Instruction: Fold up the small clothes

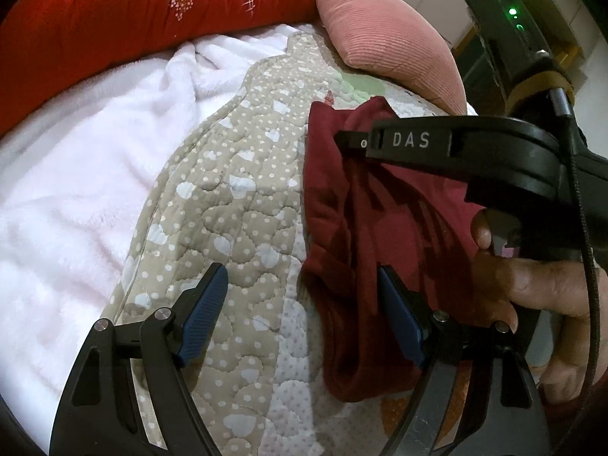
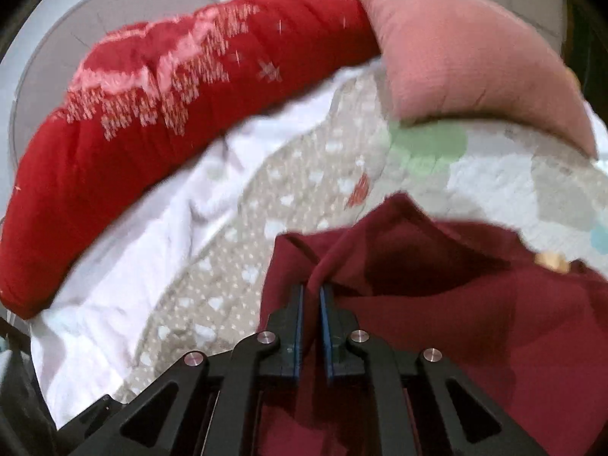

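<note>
Matt black plastic on the left gripper [image 1: 300, 304], ribbed blue rubbery pads [image 1: 207, 296], bright metal pins at the joints. Soft matt knit on the maroon garment [image 1: 364, 228]; quilted, stitched cotton on the bedspread [image 1: 228, 197]. Fluffy white fleece blanket [image 1: 76, 190], corduroy-ribbed pink cushion [image 1: 380, 30], smooth red printed quilt [image 1: 114, 19].

Free quilt [image 1: 235, 190] runs from 6 to 12 o'clock ahead of left gripper [image 1: 304, 292], jaws wide. Maroon garment [image 1: 380, 228] and right gripper [image 1: 342, 140] block 1–3 o'clock. Red bolster [image 1: 114, 19], pink pillow [image 1: 380, 34] wall off 11–1.
</note>
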